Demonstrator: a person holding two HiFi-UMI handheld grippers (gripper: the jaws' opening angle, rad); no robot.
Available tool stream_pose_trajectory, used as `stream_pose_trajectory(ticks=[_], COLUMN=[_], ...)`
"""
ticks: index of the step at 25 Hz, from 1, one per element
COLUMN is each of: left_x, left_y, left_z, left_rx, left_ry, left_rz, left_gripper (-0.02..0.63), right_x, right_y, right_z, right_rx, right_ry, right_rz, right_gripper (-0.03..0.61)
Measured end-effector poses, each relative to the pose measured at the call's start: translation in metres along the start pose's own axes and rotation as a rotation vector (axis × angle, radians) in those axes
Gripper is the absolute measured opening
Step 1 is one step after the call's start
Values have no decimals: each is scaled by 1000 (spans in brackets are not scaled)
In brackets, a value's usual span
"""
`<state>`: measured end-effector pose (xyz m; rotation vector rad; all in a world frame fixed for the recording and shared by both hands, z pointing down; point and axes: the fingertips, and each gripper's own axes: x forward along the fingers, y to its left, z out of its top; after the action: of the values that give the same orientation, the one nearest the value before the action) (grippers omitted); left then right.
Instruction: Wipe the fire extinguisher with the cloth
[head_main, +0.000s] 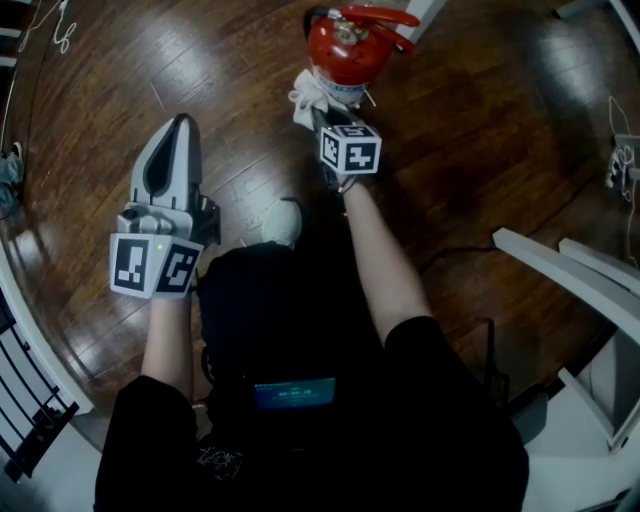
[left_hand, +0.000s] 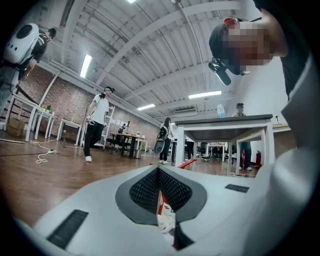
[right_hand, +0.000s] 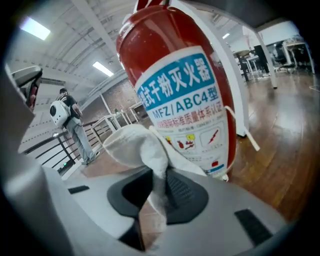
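Fire extinguisher (head_main: 345, 50) stands upright on the wooden floor (head_main: 480, 120). The right tool (right_hand: 157, 192) is clamped on the cloth (right_hand: 142, 145), which is pressed to its label, so wiping appears to be under way. The next move is probably a sweep round the cylinder. The left tool (left_hand: 159, 195) is closed and empty, well apart.

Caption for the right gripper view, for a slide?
The right gripper, shut on a white cloth, faces the red fire extinguisher.

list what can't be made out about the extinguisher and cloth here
Fire extinguisher top: right gripper view, cut off by the upper edge.
Small print on its label: right gripper view, too small and blurred.
Its lower body: head view, hidden below its own handle and the cloth.
Right claw tips: head view, covered by the cloth.
Left claw, shut: its view shows only a sliver of extinguisher.
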<state>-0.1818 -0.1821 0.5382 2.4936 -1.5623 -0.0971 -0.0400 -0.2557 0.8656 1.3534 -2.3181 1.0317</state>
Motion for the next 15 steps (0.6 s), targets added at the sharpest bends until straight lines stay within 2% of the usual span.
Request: stream_pose_trajectory(ticks=[2, 4, 6, 10, 12, 15], left_x=[0, 0, 1, 3, 4, 3], left_y=[0, -3, -8, -16, -18, -22], left_z=[1, 4, 7, 7, 4, -1], left_rx=[-5, -9, -7, -6, -9, 5], left_ry=[-6, -15, -24, -25, -21, -5], left_rz=[1, -2, -11, -27, -29, -28], left_gripper=[0, 0, 0, 0, 0, 0], right_x=[-20, -56, -100, -170, -171, -142], right_y=[-1, -8, -22, -52, -74, -97], right_z=[-2, 2, 19, 80, 101, 114], right_rx=[-52, -93, -87, -31, 10, 47], right_ry=[-2, -48, -149, -398, -453, -455], right_rz=[35, 59, 65, 48, 32, 78], right_gripper=[80, 80, 80, 80, 80, 80])
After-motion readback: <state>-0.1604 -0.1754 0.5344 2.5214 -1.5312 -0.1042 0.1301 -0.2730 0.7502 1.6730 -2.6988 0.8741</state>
